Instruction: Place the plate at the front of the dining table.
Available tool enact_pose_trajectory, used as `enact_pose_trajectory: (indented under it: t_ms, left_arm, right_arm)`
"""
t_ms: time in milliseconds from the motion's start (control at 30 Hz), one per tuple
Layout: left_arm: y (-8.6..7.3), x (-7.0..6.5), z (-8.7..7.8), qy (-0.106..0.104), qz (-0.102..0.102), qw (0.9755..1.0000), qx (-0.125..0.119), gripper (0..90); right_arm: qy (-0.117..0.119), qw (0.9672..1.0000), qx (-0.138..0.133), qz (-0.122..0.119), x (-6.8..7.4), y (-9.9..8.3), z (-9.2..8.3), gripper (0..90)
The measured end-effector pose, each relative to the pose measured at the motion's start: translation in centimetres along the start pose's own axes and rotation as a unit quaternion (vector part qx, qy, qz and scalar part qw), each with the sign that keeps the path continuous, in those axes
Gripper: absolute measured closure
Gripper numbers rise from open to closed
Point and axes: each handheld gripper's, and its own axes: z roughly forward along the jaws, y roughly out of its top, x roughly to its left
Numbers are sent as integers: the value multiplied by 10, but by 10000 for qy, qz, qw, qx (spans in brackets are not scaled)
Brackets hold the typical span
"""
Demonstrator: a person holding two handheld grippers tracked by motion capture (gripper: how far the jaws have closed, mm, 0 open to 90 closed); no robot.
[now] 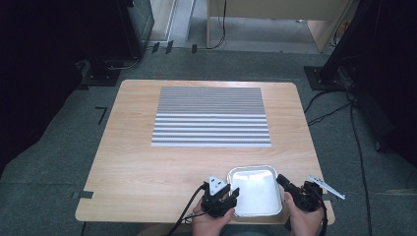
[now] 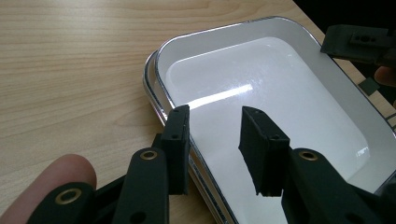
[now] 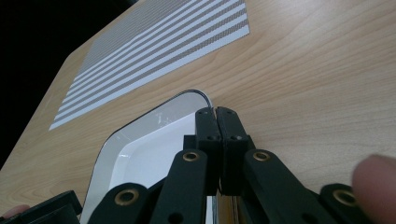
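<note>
A white tray with a shiny metal rim (image 1: 253, 168) lies at the table's front edge, right of centre. My left gripper (image 1: 235, 194) is at the tray's left rim. In the left gripper view the left gripper (image 2: 215, 116) is open and straddles the tray rim (image 2: 224, 29), one jaw outside and one inside, with a clear gap. My right gripper (image 1: 281, 180) is at the tray's right rim. In the right gripper view the right gripper (image 3: 216, 112) has its jaws pressed together over the tray rim (image 3: 140, 122). The tray holds nothing.
A grey-and-white striped mat (image 1: 211, 116) covers the middle and far part of the wooden table (image 1: 147, 162). Bare wood lies left of the tray. Cables and dark stands sit on the carpet beyond the table and to its right.
</note>
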Motion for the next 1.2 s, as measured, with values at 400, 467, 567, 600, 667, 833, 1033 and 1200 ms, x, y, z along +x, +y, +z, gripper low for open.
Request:
enact_pose_trajectory:
  t_ms: [400, 467, 567, 600, 667, 833, 1033, 1200]
  left_arm:
    - [0, -6, 4, 6, 189, 9998, 58, 597]
    - [0, -6, 4, 16, 220, 9997, 62, 596]
    - [-1, -9, 5, 73, 324, 9994, 31, 596]
    - [-1, -10, 5, 109, 366, 9993, 41, 596]
    - [-1, -10, 5, 124, 379, 9992, 40, 592]
    - [-1, -12, 5, 133, 438, 9989, 64, 586]
    - [-3, -16, 6, 24, 423, 9990, 140, 552]
    - [-4, -18, 5, 47, 507, 9986, 148, 623]
  right_arm:
    - [-258, 9983, 128, -497, 2, 2, -1, 869]
    - [-341, 9975, 158, -590, 4, 1, -2, 869]
    - [-627, 9920, 215, -1076, 11, -1, -3, 857]
    - [-679, 9908, 248, -1147, 13, -2, -3, 857]
    - [-724, 9895, 282, -1219, 14, -3, -1, 859]
    - [-942, 9872, 327, -1246, 18, -9, 6, 885]
    - [-1002, 9926, 87, -681, 9, -5, 1, 897]
    - [-966, 9943, -109, -435, 4, -3, -3, 897]
